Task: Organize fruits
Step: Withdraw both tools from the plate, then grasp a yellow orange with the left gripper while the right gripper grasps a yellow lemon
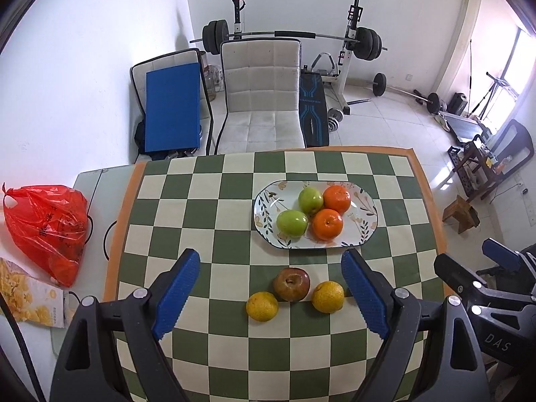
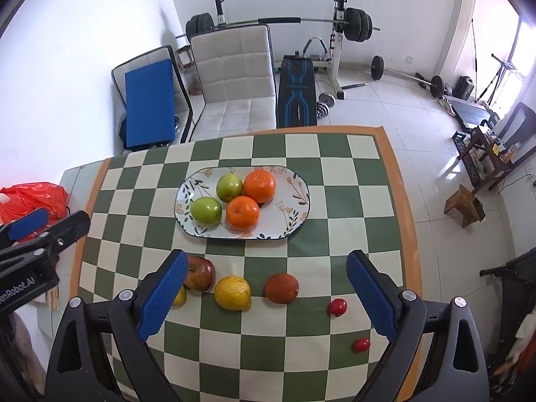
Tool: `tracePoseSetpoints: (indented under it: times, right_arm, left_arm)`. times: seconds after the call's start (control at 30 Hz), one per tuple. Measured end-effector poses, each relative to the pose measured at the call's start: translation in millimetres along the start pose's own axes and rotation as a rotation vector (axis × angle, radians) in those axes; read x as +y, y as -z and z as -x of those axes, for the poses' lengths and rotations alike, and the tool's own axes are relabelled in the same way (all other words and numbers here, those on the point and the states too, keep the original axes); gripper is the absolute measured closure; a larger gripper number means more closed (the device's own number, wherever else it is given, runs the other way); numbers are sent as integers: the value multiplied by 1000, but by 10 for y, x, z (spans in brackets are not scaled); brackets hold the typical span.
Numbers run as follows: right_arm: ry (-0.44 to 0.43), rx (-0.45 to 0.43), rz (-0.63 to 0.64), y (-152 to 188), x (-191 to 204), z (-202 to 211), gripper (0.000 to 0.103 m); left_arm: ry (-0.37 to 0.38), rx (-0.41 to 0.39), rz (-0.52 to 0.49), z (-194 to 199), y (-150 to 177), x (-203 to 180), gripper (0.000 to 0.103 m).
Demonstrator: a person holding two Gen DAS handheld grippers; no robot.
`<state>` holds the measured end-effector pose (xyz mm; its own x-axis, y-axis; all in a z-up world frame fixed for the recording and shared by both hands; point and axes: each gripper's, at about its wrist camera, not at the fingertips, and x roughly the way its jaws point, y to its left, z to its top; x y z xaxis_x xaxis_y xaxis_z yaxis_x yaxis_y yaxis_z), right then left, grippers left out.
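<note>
White letters reading "DAS" are showing on the dark body of the right gripper (image 1: 495, 258), seen at the right edge of the left wrist view. In the right wrist view, the left gripper (image 2: 37, 227) is showing white lettering cut off at the frame edge, reading "enRobot.AI". The red plastic bag (image 1: 47, 227) and the yellow packet (image 1: 30, 301) are carrying print too small to read.

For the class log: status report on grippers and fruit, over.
Left gripper and right gripper open, empty. Plate holds four fruits; others loose on tablecloth. Nothing blocking.
</note>
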<state>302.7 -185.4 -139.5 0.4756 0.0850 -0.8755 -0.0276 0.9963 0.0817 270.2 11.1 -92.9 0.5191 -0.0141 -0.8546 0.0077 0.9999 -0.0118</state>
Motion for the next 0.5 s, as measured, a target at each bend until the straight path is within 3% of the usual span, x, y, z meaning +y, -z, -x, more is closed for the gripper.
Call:
tracePoseSetpoints:
  times: [0.3,0.33,0.37,0.4,0.5]
  right_arm:
    - [-12,-31,-25,70,43,247,6]
    - [-12,-33,-25,71,39,247,6]
    - [-15,-36,-29,79,39,258,6]
    - [-18,-37,-31,82,44,253,6]
    - [-34,-32,-38,85,60,176,6]
  left_arm:
    - [-6,-2,9,40,80,11,17]
    - [-7,0,15,21,83,28,15]
    - [-9,8,19,-13,78,45,4]
    - [-15,16,25,-58,73,67,0]
    - [-55,47,43,-254,87,157,0]
